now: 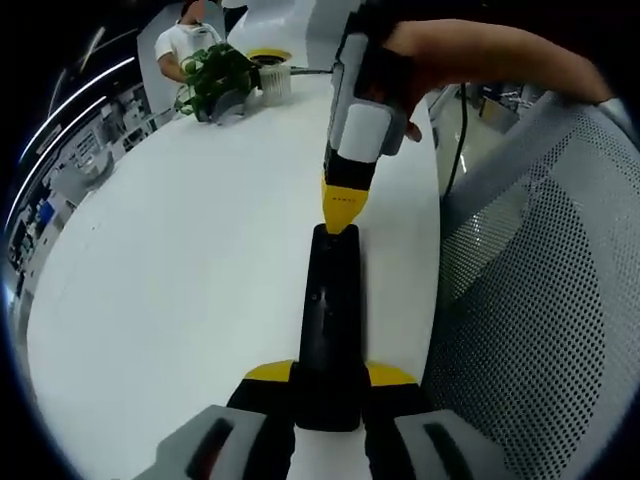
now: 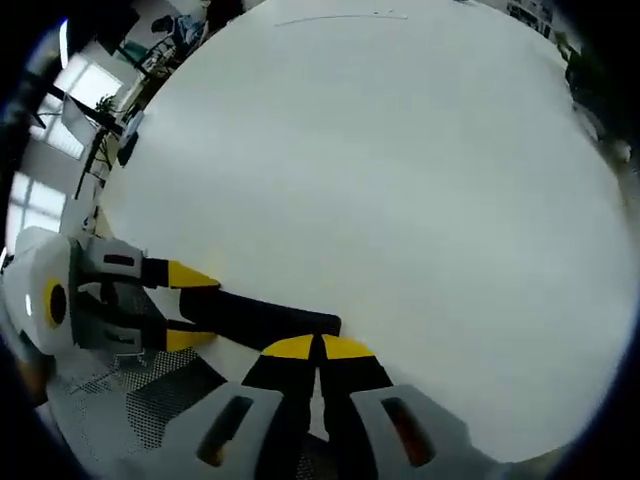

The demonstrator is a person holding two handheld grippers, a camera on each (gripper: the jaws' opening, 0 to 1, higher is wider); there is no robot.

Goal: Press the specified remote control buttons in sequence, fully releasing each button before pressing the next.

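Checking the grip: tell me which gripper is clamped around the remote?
The left gripper clamps the black remote at its near end; the right gripper, jaws together, only touches the far end with its tips.

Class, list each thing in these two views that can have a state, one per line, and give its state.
Remote control: lying flat on the white table, clamped at one end.
Left gripper: shut on the remote control.
Right gripper: jaws together, tips at the remote's far end.
Mesh chair: beside the table.

Each gripper has two black jaws with yellow tips on grey-white housings with dark slots. The left gripper (image 1: 328, 385) has broad yellow pads. The right gripper (image 2: 320, 347) has a white-grey body tapering to yellow, with a hand (image 1: 470, 55) on it.
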